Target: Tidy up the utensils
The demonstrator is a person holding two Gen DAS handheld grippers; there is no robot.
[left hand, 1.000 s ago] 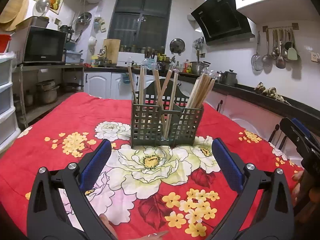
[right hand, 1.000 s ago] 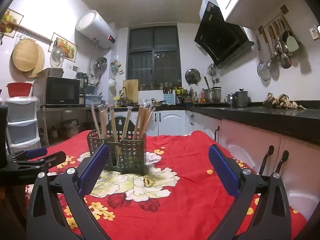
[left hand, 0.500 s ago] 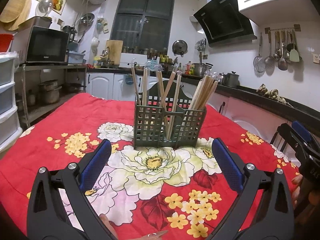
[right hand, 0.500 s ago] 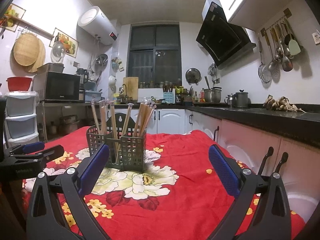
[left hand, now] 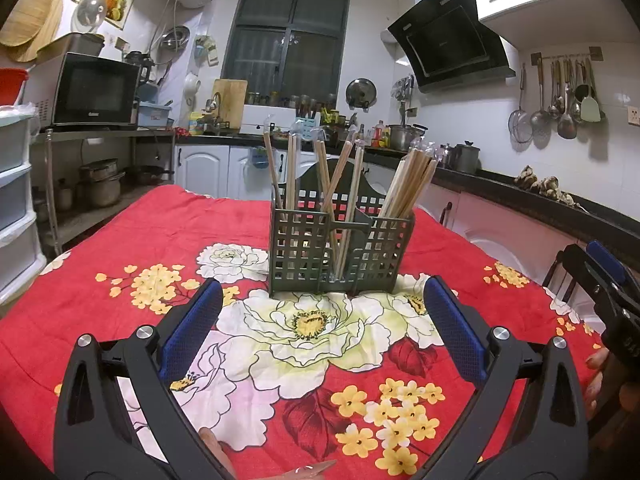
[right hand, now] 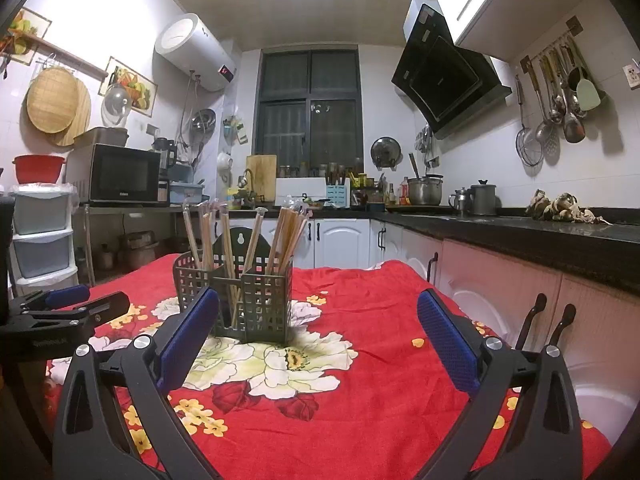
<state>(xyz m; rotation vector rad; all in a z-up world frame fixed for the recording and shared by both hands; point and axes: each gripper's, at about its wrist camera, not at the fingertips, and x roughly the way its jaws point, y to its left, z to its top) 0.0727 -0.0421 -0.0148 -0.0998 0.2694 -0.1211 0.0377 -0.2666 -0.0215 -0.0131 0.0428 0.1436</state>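
Observation:
A dark green lattice utensil caddy (left hand: 340,250) stands upright on the red floral tablecloth (left hand: 120,248), holding several wooden chopsticks (left hand: 408,184) in its compartments. It also shows in the right wrist view (right hand: 236,300), with chopsticks (right hand: 286,236) leaning in it. My left gripper (left hand: 322,320) is open and empty, a short way in front of the caddy. My right gripper (right hand: 316,322) is open and empty, to the right of the caddy and nearer me. Each gripper appears in the other's view, the right one (left hand: 600,276) and the left one (right hand: 68,308).
A kitchen counter (right hand: 520,236) with pots runs along the right and back. A microwave (left hand: 94,90) sits on a metal rack at left, beside plastic drawers (right hand: 42,236). Ladles hang on the right wall (left hand: 560,100). A clear wrapper scrap (left hand: 312,470) lies near the table's front edge.
Both grippers have risen and tilted slightly, so the caddy sits a little lower and nearer in the views. Both stay open. The caddy and chopsticks have not moved.

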